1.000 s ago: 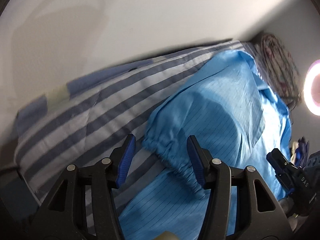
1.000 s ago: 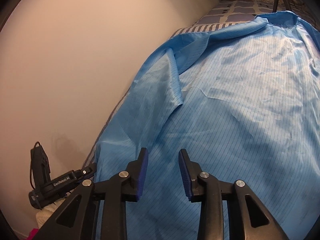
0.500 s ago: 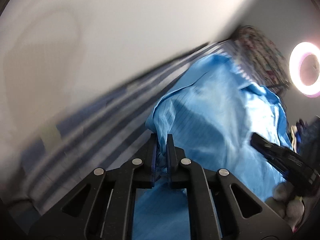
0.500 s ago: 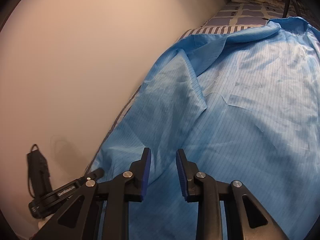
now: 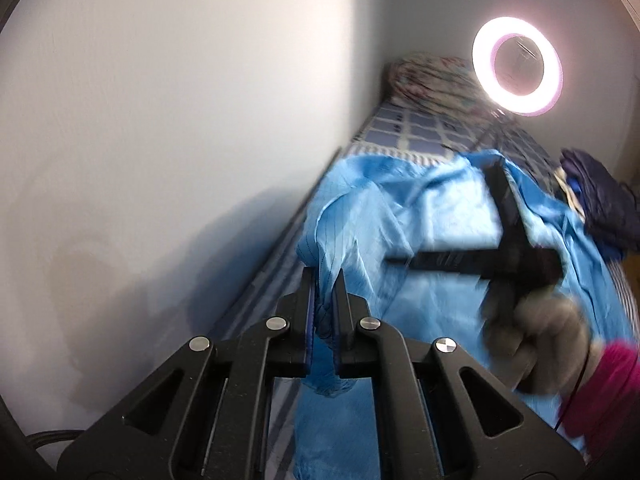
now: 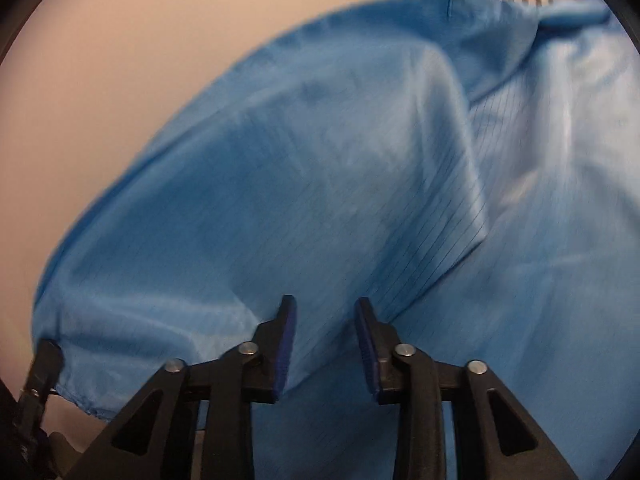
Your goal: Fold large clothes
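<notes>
Mid sleeve-fold: left gripper (image 5: pixel 325 312) pinched tight on the elastic cuff (image 5: pixel 326 376) of the blue coat (image 5: pixel 436 216), lifted off the striped bed (image 5: pixel 256 292). Right gripper (image 6: pixel 325 344) just been opening, jaws spread, nothing pinched. Next up, probably: carrying the sleeve across the body, laying it flat.

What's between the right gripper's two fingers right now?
Nothing is pinched: in the right wrist view the right gripper stands open, blue garment behind the gap.

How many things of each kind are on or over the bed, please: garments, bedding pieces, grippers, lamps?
Garments: 2, the blue coat and dark clothes.
Bedding: 2, bed sheet, folded quilt.
Grippers: 2, left gripper, right gripper.
Lamps: 1, ring light.
Total: 7.
</notes>
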